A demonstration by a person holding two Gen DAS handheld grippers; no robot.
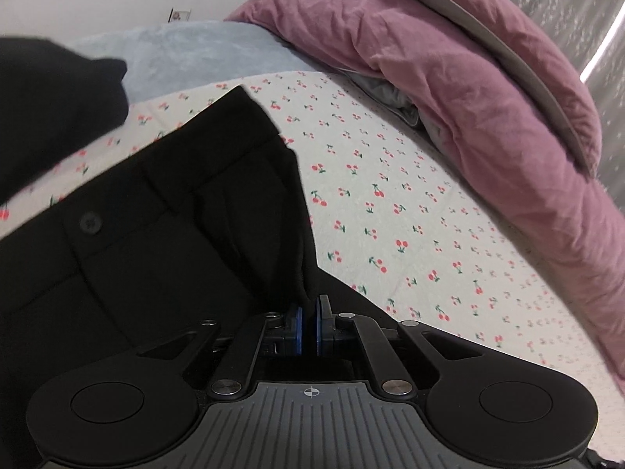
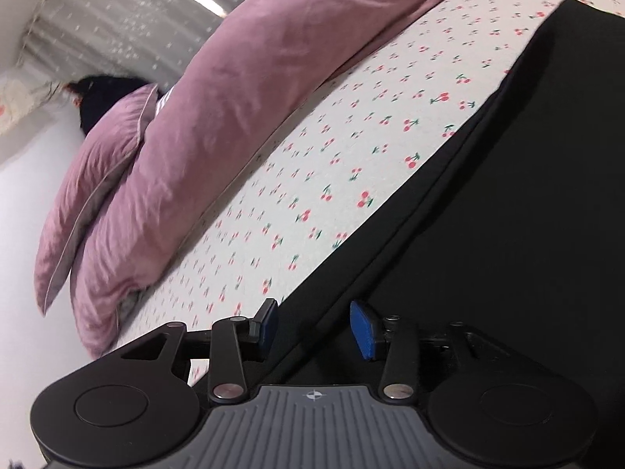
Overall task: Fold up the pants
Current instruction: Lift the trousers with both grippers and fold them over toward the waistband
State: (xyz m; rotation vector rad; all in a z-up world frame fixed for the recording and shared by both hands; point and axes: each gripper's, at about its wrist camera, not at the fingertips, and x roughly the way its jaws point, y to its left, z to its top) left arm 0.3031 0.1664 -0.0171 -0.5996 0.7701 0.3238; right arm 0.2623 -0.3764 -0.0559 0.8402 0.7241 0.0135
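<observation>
Left wrist view. Black pants [image 1: 156, 215] lie on the cherry-print sheet [image 1: 410, 203], waistband and a button toward the far side. The left gripper [image 1: 308, 326] has its blue pads drawn together on a raised ridge of the black cloth near the fabric's edge; the pinch looks real, though black on black makes the exact bite hard to judge. A pink duvet [image 1: 468, 78] is heaped along the far right, well apart from the pants.

Right wrist view. The right gripper [image 2: 314, 328] stands with jaws apart, straddling the long edge of the pants [image 2: 508, 234] where it meets the sheet [image 2: 351, 136]; neither pad presses the cloth. A pink pillow [image 2: 90, 179] leans on the duvet [image 2: 234, 97] at the left.

Handling. The cloth looks a soft, light, limp woven with some body at waistband and seams. It will sag and drape when lifted, so best taken at hems, seam edges or the waistband, both layers together, with the two holds kept well apart to carry the fold flat.
</observation>
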